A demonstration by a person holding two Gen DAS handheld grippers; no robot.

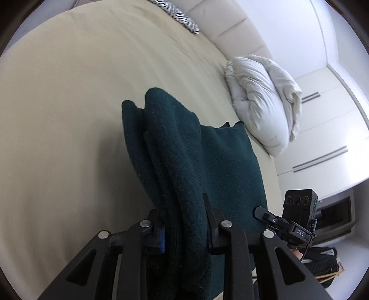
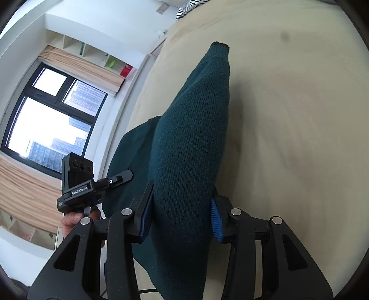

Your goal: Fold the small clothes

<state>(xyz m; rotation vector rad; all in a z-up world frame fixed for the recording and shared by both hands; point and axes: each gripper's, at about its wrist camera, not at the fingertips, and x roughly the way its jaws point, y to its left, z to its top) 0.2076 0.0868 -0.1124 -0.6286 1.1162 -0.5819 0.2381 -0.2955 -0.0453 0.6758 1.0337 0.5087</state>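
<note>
A dark green knitted garment (image 1: 184,147) hangs bunched above the beige bed sheet (image 1: 64,120). My left gripper (image 1: 186,232) is shut on a thick fold of it, and the fabric fills the gap between the blue pads (image 1: 162,240). In the right wrist view, my right gripper (image 2: 182,213) is shut on another bulging part of the garment (image 2: 191,138), pressed from both sides; a narrow cuffed end points away over the sheet (image 2: 288,115). Each gripper shows in the other's view, close beside it: the right gripper (image 1: 276,220) and the left gripper (image 2: 115,180), with a person's hand (image 2: 71,221).
A crumpled white pillow (image 1: 263,101) lies at the right edge of the bed. A zebra-striped cushion (image 1: 182,18) leans on the padded headboard (image 1: 230,25). White wardrobe doors (image 1: 327,138) stand to the right. A window (image 2: 50,120) with shelves above is on the left.
</note>
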